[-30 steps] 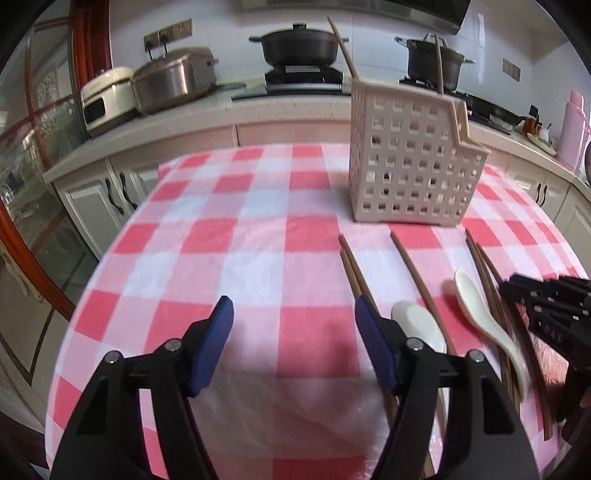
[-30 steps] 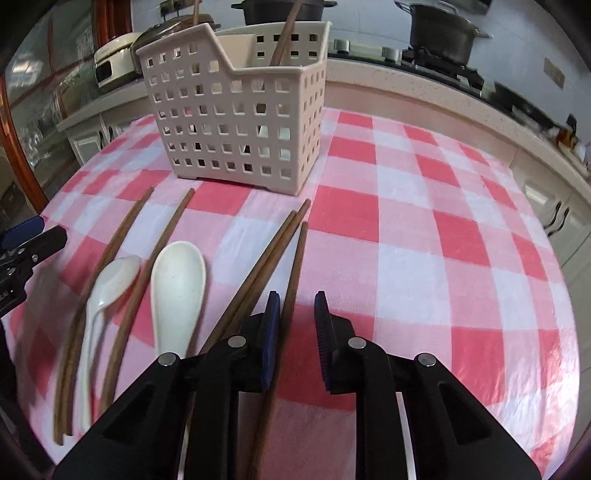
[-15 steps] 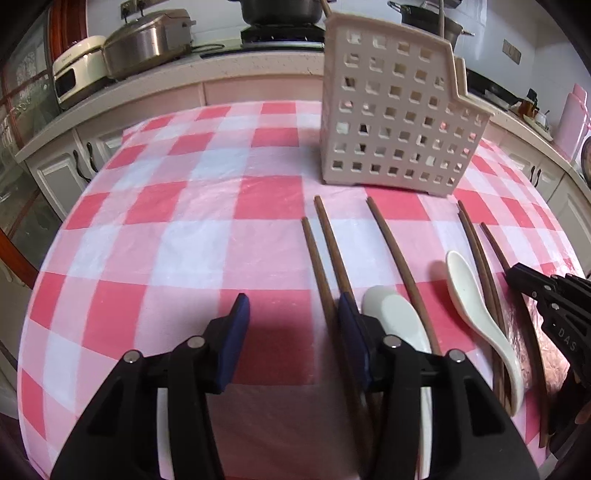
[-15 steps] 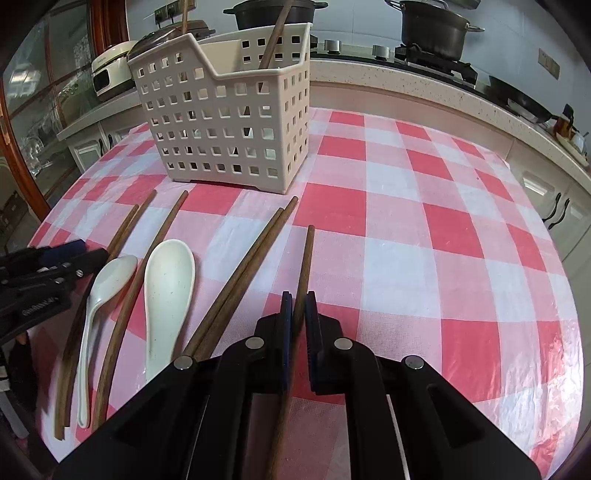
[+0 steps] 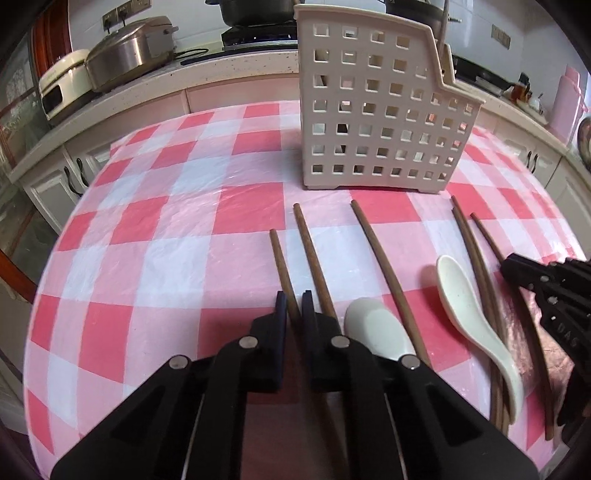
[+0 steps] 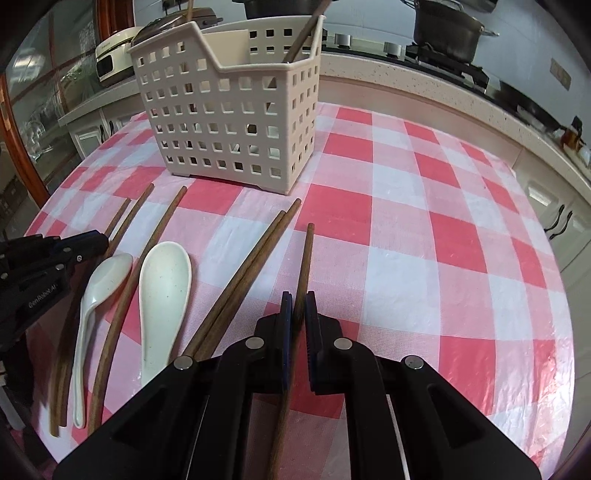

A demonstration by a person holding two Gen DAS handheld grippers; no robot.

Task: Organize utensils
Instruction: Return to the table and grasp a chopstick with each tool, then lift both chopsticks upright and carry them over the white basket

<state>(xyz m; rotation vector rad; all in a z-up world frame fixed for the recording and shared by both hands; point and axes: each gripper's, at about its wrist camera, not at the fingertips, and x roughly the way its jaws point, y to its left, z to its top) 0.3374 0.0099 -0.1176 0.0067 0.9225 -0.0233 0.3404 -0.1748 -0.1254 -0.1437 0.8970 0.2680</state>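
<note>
Brown chopsticks and two white spoons lie on the red-checked tablecloth in front of a white perforated basket (image 5: 376, 110) (image 6: 229, 122), which holds two chopsticks upright. My left gripper (image 5: 294, 301) is closing its jaws on the leftmost chopstick (image 5: 280, 258), and the blue pads touch its sides. The right gripper (image 6: 298, 299) is shut on the rightmost chopstick (image 6: 306, 254), which still rests on the cloth. A large spoon (image 5: 373, 328) (image 6: 164, 280) and a slimmer spoon (image 5: 469, 314) (image 6: 99, 288) lie between the two grippers.
More loose chopsticks (image 5: 384, 273) (image 6: 251, 266) lie among the spoons. Behind the table runs a counter with a rice cooker (image 5: 129, 51), pots on a stove (image 6: 447, 26) and a pink bottle (image 5: 570, 99). The table edge curves close on both sides.
The left gripper moved forward and down to the leftmost chopstick, and its jaws went from wide open to closed around it. The right jaws closed the last gap onto their chopstick.
</note>
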